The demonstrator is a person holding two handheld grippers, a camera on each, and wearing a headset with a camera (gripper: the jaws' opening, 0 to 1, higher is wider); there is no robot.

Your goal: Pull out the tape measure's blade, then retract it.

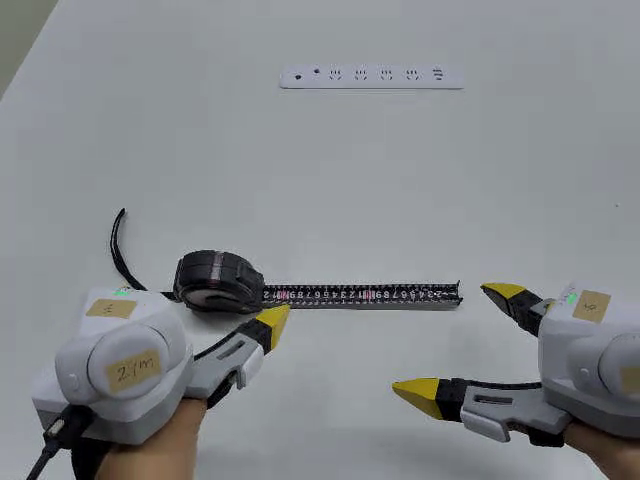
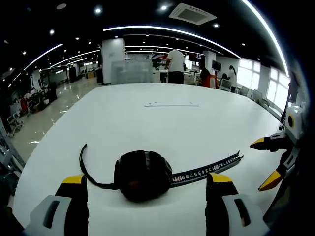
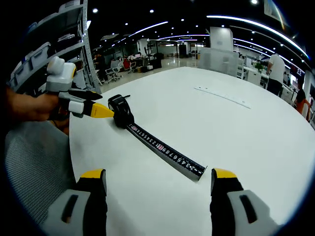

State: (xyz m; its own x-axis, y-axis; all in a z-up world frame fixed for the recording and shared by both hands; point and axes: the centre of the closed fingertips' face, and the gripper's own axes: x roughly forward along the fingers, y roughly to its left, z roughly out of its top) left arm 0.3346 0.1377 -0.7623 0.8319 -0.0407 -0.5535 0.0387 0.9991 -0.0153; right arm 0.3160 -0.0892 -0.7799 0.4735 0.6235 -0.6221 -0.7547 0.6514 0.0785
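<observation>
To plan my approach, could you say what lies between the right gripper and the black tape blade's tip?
Bare white tabletop, shown in the right gripper view.

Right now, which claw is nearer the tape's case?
The left claw, open, with the case just ahead between its tips; the right claw, also open, sits by the blade's far end.

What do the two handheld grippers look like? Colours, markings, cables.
The left gripper and right gripper have the same build: rounded white-grey housings, and grey-and-black fingers with yellow tips. Each carries tan tape labels with handwriting and a small green light on top. A black cable exits the rear of the left one.
</observation>
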